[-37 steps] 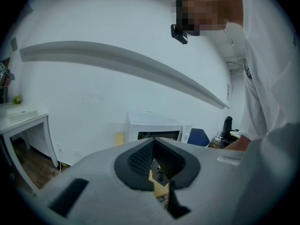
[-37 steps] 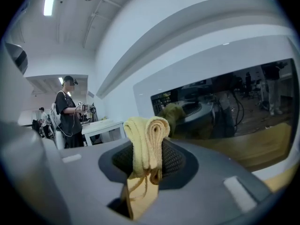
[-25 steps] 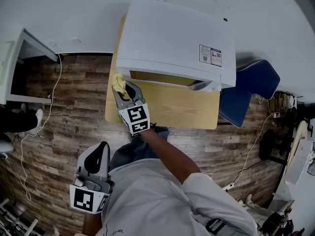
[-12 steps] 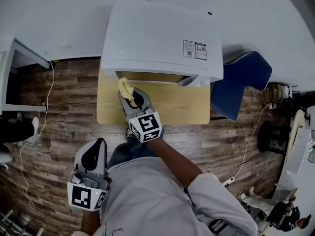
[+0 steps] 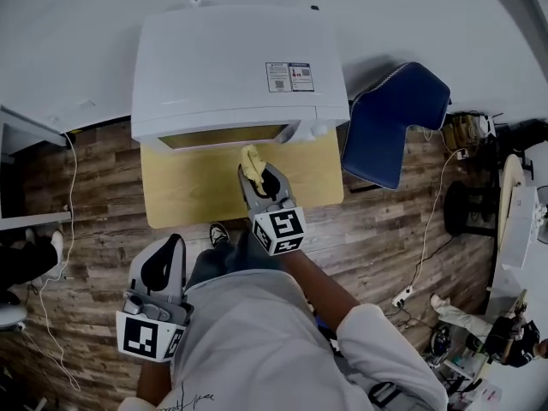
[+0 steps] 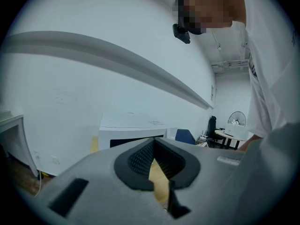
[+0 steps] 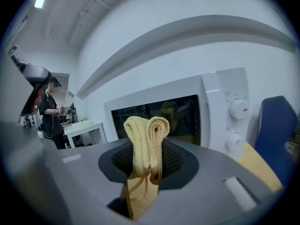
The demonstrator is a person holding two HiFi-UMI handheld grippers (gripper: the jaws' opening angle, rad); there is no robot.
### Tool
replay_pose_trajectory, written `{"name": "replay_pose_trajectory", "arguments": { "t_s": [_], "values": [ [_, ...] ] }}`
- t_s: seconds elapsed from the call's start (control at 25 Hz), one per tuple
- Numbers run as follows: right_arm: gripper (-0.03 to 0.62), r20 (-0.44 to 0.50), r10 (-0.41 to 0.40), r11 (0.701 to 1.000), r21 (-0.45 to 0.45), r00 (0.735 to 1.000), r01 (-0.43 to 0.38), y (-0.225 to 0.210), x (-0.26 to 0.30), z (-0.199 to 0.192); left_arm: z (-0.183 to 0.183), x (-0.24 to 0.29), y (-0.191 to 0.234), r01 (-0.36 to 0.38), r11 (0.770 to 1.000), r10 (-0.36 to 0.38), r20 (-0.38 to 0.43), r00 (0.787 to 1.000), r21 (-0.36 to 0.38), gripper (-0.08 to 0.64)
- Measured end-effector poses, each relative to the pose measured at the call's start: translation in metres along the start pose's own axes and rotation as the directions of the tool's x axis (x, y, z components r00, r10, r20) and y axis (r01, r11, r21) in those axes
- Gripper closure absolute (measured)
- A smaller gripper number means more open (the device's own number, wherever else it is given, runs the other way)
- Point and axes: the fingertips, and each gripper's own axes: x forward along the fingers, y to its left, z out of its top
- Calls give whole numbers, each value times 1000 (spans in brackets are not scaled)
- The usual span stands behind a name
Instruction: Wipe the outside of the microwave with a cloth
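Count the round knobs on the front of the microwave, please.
2. Both sit on the white control panel, right of the dark door window: the upper knob, and the lower knob directly below it. No more seem hidden.

White microwave (image 5: 231,67), door shut, dark window, two knobs at right, standing on the table (image 5: 193,191). Yellow cloth (image 5: 251,163), folded, upright, pinched in the right claw (image 5: 256,176), just before the door.
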Motion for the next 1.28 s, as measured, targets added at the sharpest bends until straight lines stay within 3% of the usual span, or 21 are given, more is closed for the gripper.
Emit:
{"name": "replay_pose_trajectory", "arguments": {
  "t_s": [0.28,0.64,0.88,1.28],
  "values": [
    [476,-17,-180,984,11,984,180,-90,-46,-4,3,35,-21,74,996,-73,-15,997,47,560],
    [476,-42,-394,919,-11,918,394,-190,-70,-12,5,54,-26,84,995,-82,-32,996,45,560],
    [476,-69,-434,901,-28,898,433,-216,-64,-22,5,56,-24,60,997,-59,-37,998,39,560],
    [476,-67,-414,910,2,908,415,-212,-43,-30,1,48,-25,35,999,-33,-45,998,32,560]
  ]
}}
